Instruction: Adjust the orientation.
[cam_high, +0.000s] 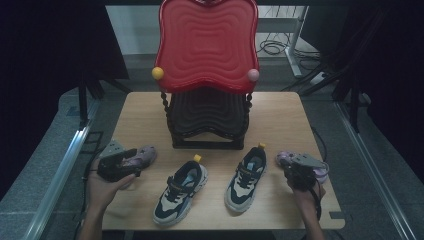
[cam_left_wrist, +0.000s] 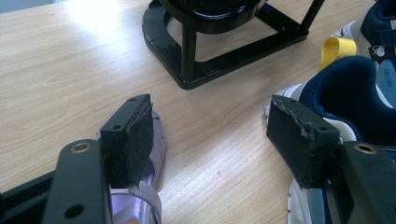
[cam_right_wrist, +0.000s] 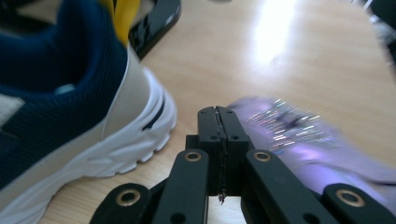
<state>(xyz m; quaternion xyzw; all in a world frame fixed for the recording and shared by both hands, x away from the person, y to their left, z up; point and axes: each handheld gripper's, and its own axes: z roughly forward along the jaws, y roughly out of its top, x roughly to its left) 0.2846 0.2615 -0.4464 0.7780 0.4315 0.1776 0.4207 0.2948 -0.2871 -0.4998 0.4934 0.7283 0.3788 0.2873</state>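
Left tool (cam_left_wrist: 210, 135) spread wide beside a sneaker (cam_left_wrist: 355, 93), holding nothing; right tool (cam_right_wrist: 218, 123) pressed together, empty.

On the table (cam_high: 280, 115) we see a two-tier stand (cam_high: 207, 120) at the middle back. Before it lie two shoes side by side, the left shoe (cam_high: 181, 192) and the right shoe (cam_high: 246, 179), heels toward the stand. A small slipper (cam_high: 141, 156) lies left of them by the left gripper (cam_high: 131, 162), another small slipper (cam_high: 286, 158) right of them by the right gripper (cam_high: 289, 172).
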